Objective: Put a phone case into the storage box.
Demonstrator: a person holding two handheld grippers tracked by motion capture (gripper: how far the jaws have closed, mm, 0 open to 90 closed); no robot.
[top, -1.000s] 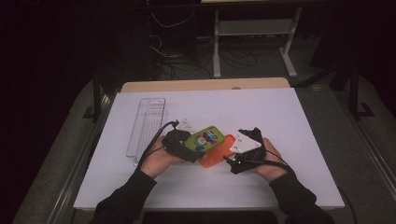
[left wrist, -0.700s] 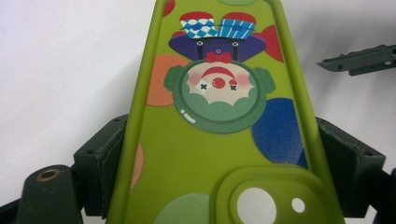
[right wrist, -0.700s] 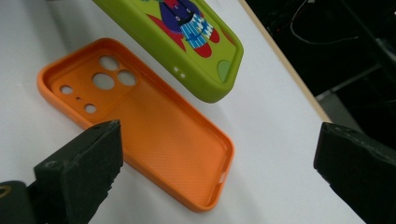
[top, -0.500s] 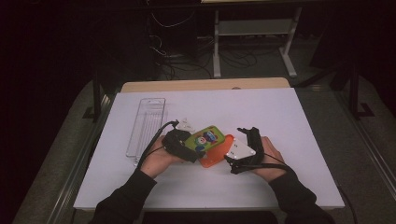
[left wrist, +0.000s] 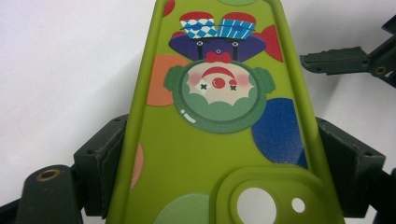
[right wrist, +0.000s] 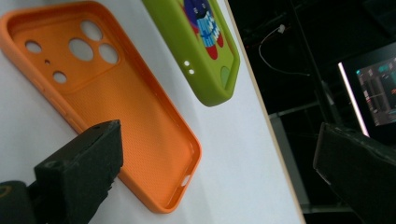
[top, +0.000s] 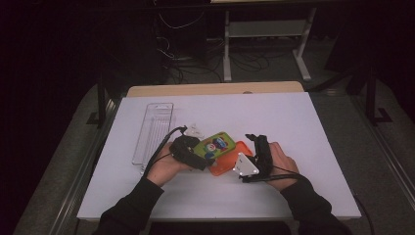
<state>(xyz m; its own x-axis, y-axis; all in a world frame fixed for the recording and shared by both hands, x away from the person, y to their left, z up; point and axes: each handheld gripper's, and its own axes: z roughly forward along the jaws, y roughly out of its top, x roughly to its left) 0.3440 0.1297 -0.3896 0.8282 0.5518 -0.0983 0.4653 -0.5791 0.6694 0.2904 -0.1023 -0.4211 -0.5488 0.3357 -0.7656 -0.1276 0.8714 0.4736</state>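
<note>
1. At the near edge of the white table (top: pixel 303 122), my two dark-sleeved forearms come in from below, each hand wrapped around a black two-jaw gripper.
2. My left gripper (top: pixel 188 152) clamps a green phone case (top: pixel 214 144) by its long sides; in the left gripper view the jaws press against both edges of the case (left wrist: pixel 210 154), whose printed back with a round-faced cartoon figure and coloured dots faces the camera, its camera cut-out nearest the gripper.
3. My right gripper (top: pixel 258 149) lies in my right hand (top: pixel 281 161) just to the right of the cases, its grey plate turned up and its jaws spread wide with nothing between them.
4. In the right gripper view one of its jaws hangs over the near end of an orange phone case (right wrist: pixel 116 107), while the other stands well off to the side, past the table edge.
5. The orange phone case (top: pixel 230 161) lies flat on the table with its hollow inside up, between my two grippers, its lens openings at the far end in the right gripper view.
6. The green case sits over the orange one's left part in the high view, tilted up off the table; the right gripper view shows its free end (right wrist: pixel 205 51) beyond the orange case.
7. Farther left on the table, well apart from both grippers, lies a clear plastic tray (top: pixel 152 129), long and narrow.
8. Just beyond my left gripper, a small white object (top: pixel 195 130) rests on the table; I cannot tell what it is.
9. Behind the table, cables and a white metal stand (top: pixel 266 34) sit in the dark.
</note>
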